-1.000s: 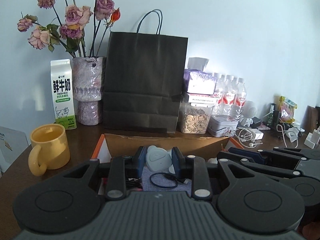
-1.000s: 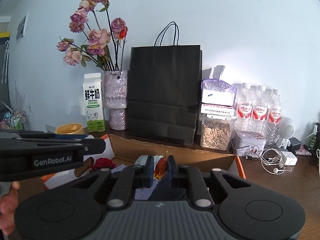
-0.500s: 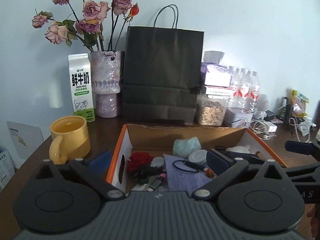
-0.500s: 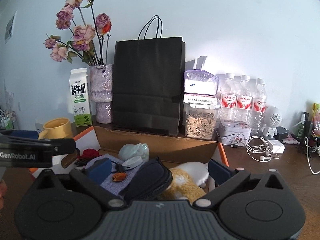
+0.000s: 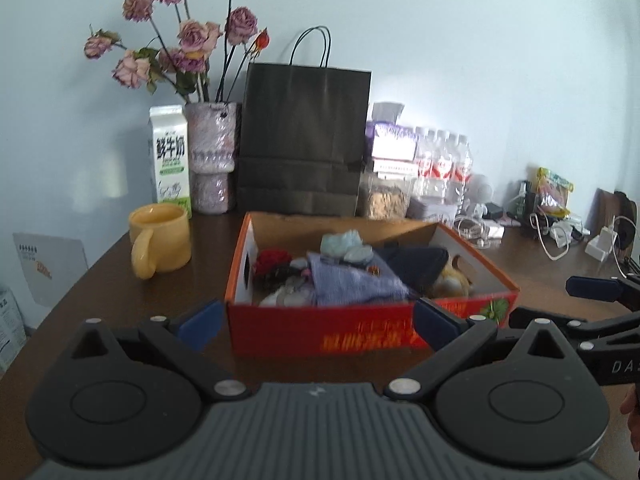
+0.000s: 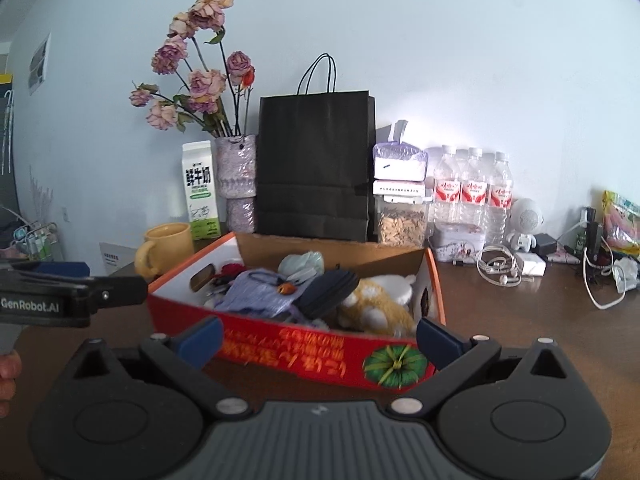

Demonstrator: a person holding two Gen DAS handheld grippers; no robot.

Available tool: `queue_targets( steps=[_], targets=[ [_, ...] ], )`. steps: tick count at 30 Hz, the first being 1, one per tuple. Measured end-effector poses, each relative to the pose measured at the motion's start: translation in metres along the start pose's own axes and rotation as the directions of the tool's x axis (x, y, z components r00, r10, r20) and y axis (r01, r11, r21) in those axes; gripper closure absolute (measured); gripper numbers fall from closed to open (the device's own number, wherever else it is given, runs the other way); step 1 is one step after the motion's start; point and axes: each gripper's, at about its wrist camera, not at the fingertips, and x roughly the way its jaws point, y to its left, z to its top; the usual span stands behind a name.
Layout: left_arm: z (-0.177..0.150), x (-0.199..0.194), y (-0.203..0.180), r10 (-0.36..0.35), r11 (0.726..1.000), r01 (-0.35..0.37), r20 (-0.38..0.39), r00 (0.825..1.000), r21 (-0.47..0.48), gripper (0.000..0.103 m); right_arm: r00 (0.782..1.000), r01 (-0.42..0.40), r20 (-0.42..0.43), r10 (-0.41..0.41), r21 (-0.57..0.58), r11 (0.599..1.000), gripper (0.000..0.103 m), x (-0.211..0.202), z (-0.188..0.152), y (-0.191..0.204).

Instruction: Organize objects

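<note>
Red box (image 5: pixel 360 332), open top, upright on the table. Inside: purple cloth (image 5: pixel 352 282) centre, dark pouch (image 6: pixel 330 288) tilted on it, plush (image 6: pixel 374 304) right, red item (image 5: pixel 272 260) left, pale blue lump (image 5: pixel 340 242) at the back.

Dark brown wooden table (image 5: pixel 120 280). Directly on it: red cardboard box (image 5: pixel 360 332), yellow mug (image 5: pixel 160 240), milk carton (image 5: pixel 170 156), black paper bag (image 5: pixel 304 136), water bottles (image 6: pixel 472 196), tangled white cables (image 6: pixel 500 268).
</note>
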Motion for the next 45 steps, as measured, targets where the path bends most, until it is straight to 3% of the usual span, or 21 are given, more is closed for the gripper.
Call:
queue_targets(
  steps=[11, 45],
  targets=[
    [-0.044, -0.032, 0.005, 0.008, 1.000, -0.008, -0.081, 0.997, -0.008, 0.000, 0.997, -0.011, -0.078, 0.014, 0.037, 0.999, 0.000, -0.027, -0.036, 0.011],
    [-0.045, -0.041, -0.002, 0.001, 1.000, -0.002, -0.069, 0.998, -0.011, 0.000, 0.998, -0.003, -0.070, 0.006, 0.041, 0.999, 0.000, -0.034, -0.036, 0.011]
  ],
)
